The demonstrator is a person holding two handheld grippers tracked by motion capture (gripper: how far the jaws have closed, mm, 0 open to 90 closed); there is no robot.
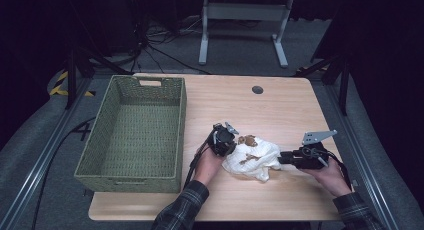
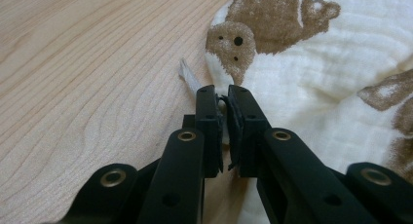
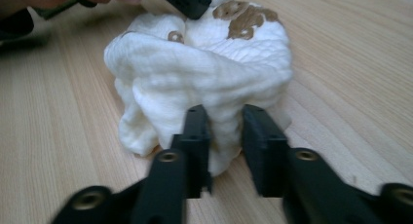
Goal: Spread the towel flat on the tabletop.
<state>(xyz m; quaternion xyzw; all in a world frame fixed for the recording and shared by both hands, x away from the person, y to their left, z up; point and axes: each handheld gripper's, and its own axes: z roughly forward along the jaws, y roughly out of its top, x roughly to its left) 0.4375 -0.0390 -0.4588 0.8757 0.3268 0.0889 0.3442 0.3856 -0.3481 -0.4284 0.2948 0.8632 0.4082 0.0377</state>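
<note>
Cream muslin printed with brown animal shapes, the cloth (image 1: 251,159) lies crumpled on the wooden table (image 1: 280,105) in the high view, at about five o'clock from the table's middle. The left gripper (image 1: 229,144) meets it at its nine o'clock edge, the right gripper (image 1: 283,158) at its three o'clock edge. A green woven basket (image 1: 131,168) stands at nine o'clock on the table, well apart from the cloth, with nothing in it that I can see.

From the left gripper view, the left gripper (image 2: 225,95) has its jaws nearly together with a thin fold of the cloth's (image 2: 311,83) hem pinched between them; a small pale tag pokes out at eleven o'clock from the tips.

From the right gripper view, the right gripper (image 3: 225,118) has its jaws parted a little, pressed against the near side of the bunched cloth (image 3: 204,68); fabric bulges into the gap, but I cannot tell whether it is truly gripped.

I judge the cloth light, soft and limp: it will sag and unfold when lifted, not slip or break. An edge or corner looks like the best hold.
</note>
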